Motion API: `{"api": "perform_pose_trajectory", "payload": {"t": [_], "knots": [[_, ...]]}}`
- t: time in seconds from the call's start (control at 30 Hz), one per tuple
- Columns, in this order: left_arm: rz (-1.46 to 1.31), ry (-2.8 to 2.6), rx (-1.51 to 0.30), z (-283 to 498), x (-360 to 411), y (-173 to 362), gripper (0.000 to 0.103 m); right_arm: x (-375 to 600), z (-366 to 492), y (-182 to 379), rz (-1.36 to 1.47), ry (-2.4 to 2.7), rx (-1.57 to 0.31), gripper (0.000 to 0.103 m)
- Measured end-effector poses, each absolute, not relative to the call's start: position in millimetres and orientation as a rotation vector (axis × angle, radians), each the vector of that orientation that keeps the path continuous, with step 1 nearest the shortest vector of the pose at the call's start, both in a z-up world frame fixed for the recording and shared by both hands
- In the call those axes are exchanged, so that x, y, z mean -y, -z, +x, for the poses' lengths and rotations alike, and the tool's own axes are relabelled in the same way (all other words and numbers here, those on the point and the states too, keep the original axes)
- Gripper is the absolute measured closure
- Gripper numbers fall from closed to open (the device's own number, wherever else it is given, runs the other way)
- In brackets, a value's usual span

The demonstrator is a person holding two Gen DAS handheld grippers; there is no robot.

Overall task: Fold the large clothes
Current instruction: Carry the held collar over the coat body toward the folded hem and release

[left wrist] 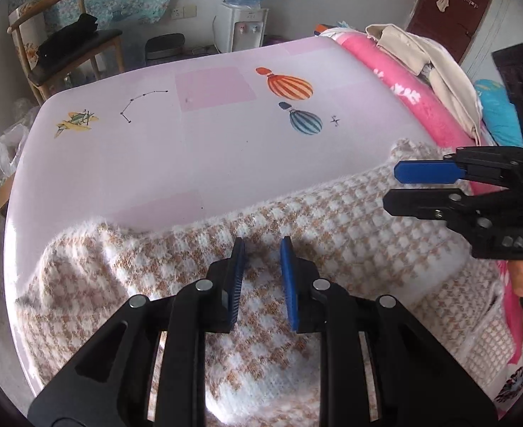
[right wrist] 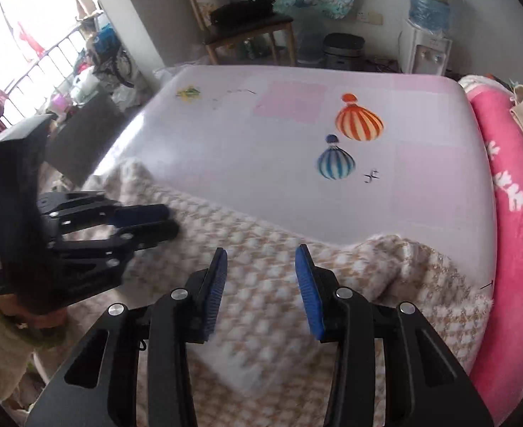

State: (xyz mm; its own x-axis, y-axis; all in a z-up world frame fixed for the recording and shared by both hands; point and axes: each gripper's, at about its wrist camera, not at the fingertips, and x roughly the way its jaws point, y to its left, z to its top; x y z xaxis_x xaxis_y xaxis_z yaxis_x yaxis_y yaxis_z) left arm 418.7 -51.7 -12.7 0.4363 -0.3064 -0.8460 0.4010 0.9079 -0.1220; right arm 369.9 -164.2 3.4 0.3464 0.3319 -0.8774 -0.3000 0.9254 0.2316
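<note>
Left gripper [left wrist: 262, 249]: parted, empty — above fuzzy tan-and-white houndstooth knit garment [left wrist: 332, 220].
Right gripper [right wrist: 261, 256]: parted wider, empty — nearer garment's bunched end.

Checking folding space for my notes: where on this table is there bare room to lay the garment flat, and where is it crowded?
The table is bare from the checked sweater's far edge to the far rim, around the printed balloons. The near part is covered by the sweater, with the left gripper and right gripper over it. The right side is crowded by a pink blanket.
</note>
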Motion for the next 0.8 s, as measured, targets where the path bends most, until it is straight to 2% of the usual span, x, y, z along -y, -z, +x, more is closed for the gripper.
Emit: {"api": "perform_pose_trajectory", "payload": {"t": [0.13,0.33,0.6,0.7,0.77,0.8], "knots": [[0.164,0.45,-1.009,408,46,13,0.083,170,352,3,0.008,-0.429,-1.098,0.064],[0.262,0.439,-1.013,380,26,5,0.081,190,326,-11,-0.071,-0.362,-1.136,0.064],[0.145,0.474,-0.887,358,15,-38,0.082,163,303,-52,-0.071,-0.406,-1.017,0.064],[0.117,0.513,-0.953,365,36,-23,0.082,131,306,-30,-0.121,-0.44,-1.046,0.064],[0.139,0.465,-1.07,369,42,8,0.08,126,303,-8,-0.156,-0.413,-1.1,0.064],[0.1,0.471,-1.052,366,37,12,0.08,130,295,-8,-0.149,-0.424,-1.061,0.064]]}}
